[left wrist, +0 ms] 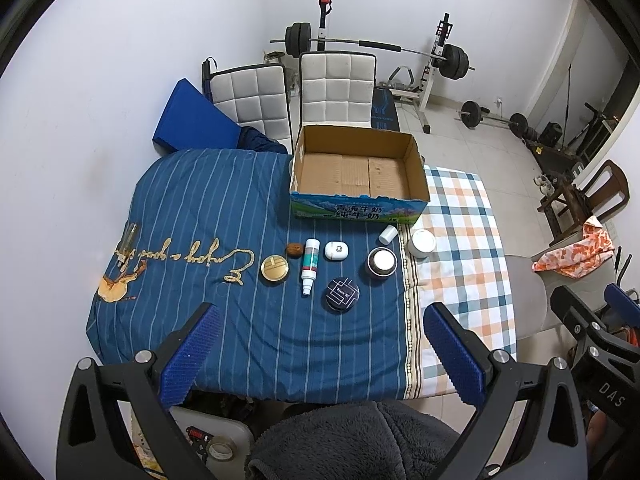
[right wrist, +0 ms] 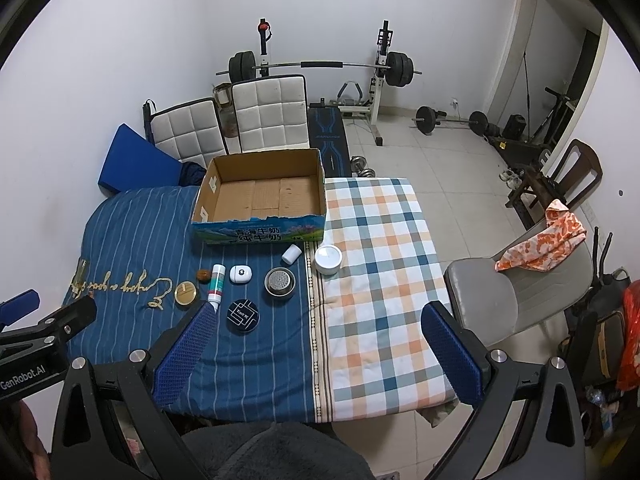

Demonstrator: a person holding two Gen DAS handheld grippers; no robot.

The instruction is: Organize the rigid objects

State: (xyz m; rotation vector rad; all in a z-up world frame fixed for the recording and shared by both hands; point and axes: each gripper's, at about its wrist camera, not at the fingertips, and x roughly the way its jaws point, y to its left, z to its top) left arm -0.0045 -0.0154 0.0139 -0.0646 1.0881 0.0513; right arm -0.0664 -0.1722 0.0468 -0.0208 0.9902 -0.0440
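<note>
An open cardboard box (left wrist: 357, 174) (right wrist: 262, 196) stands empty at the far side of the cloth-covered table. In front of it lie a gold round tin (left wrist: 274, 270) (right wrist: 185, 293), a brown nut-like ball (left wrist: 294, 249), a white-and-green tube (left wrist: 310, 266) (right wrist: 216, 287), a white case (left wrist: 336, 250) (right wrist: 241, 274), a black round tin (left wrist: 342, 294) (right wrist: 243, 315), a metal cup (left wrist: 382, 263) (right wrist: 279, 283), a small white cap (left wrist: 388, 234) (right wrist: 291, 254) and a white jar (left wrist: 421, 243) (right wrist: 328, 259). My left gripper (left wrist: 320, 354) and right gripper (right wrist: 320, 354) are open and empty, above the table's near edge.
A glass bottle (left wrist: 129, 240) lies at the table's left edge. Two white padded chairs (left wrist: 336, 92) stand behind the box. A grey chair (right wrist: 516, 280) with an orange cloth is at the right. A barbell rack (right wrist: 320, 66) and weights fill the back.
</note>
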